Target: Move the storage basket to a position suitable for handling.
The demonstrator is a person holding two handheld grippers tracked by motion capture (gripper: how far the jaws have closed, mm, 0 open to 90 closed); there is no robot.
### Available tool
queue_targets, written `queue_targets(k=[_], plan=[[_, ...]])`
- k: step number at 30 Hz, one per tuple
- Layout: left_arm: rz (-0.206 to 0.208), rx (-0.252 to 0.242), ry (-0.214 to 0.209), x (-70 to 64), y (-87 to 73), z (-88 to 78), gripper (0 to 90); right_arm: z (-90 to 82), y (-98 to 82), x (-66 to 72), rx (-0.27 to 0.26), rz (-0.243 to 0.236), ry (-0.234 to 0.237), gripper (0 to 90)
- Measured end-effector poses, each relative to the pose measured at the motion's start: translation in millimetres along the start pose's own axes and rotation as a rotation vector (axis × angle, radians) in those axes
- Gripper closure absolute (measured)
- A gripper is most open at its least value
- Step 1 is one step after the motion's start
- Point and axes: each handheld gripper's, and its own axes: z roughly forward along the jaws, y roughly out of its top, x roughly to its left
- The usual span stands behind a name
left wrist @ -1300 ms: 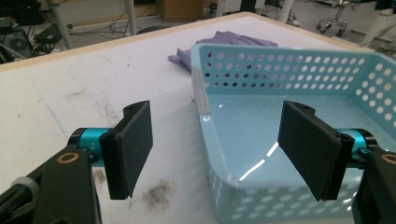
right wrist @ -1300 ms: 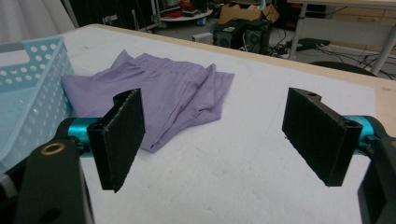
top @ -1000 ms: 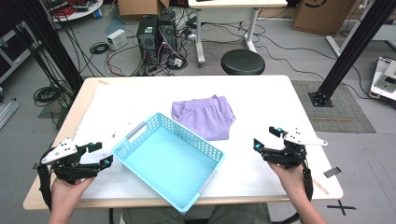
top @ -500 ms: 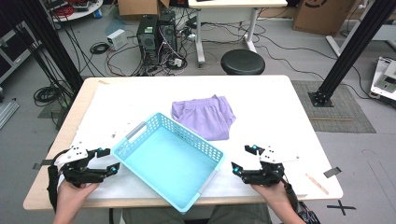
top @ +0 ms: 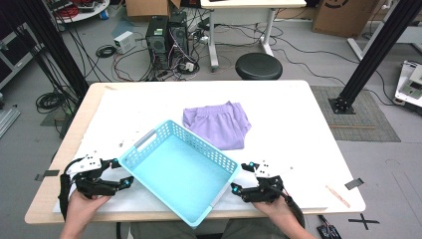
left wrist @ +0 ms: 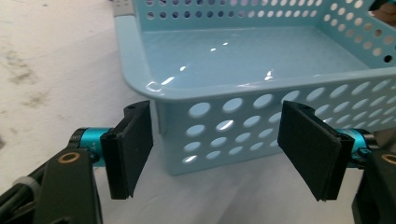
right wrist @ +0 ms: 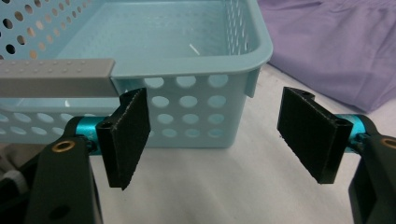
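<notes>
Two grippers, left gripper (top: 119, 173) and right gripper (top: 239, 178), flanking blue basket (top: 180, 169) mid-surface. Left gaping; right gaping too, just narrowed a bit, nothing pinched. Basket empty, purple garment (top: 217, 123) lying behind. Nothing grabbed yet lol.

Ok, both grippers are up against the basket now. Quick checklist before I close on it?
1. Left gripper open, basket corner wall ahead of it: ok.
2. Right gripper open: ok; its jaws have just been closing, nothing between them.
3. Pads touching the basket: not ok, both apart.
4. Basket empty: ok.
5. Purple cloth outside the basket, on the table: ok.
</notes>
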Motion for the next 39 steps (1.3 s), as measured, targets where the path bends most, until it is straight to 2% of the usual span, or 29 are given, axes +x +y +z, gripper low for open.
queue_targets(k=[2,4,6,13,14,17,21,25,28,36,39], plan=[[0.001,0.004,-0.015,0.3,1.1,2.7,25.9,2.5,0.0,-0.9,0.013,0.007,0.012,25.5],[-0.001,0.001,-0.016,0.8,1.6,2.4,25.6,3.2,-0.9,-0.5,0.031,-0.012,0.033,25.6],[0.003,0.001,-0.014,0.4,1.6,2.2,25.6,0.8,-3.2,1.5,0.033,-0.034,0.029,25.5],[-0.001,-0.004,-0.017,1.0,1.8,3.1,25.1,4.5,-1.0,7.4,0.029,-0.036,0.029,25.5],[-0.010,-0.004,-0.028,1.5,1.7,3.8,24.6,9.2,0.7,7.3,0.037,-0.046,0.034,24.1],[-0.027,-0.011,-0.043,3.3,1.9,5.2,23.4,11.6,2.7,7.7,0.029,-0.030,0.046,23.2],[-0.030,-0.009,-0.041,3.1,1.8,5.2,23.5,11.4,6.4,7.2,0.028,-0.054,0.045,23.2],[-0.020,-0.004,-0.028,0.6,2.7,3.0,23.6,9.0,10.6,8.7,0.025,-0.047,0.047,23.4],[-0.006,-0.005,-0.017,-1.7,4.1,0.7,23.6,6.1,16.5,7.4,0.005,-0.053,0.055,23.5],[-0.061,-0.009,-0.019,2.1,3.5,-3.7,23.4,1.4,43.6,1.9,-0.018,-0.080,0.064,23.7],[-0.064,-0.003,-0.002,3.7,5.2,-3.1,22.9,3.7,56.7,-7.4,-0.006,-0.078,0.079,23.8]])
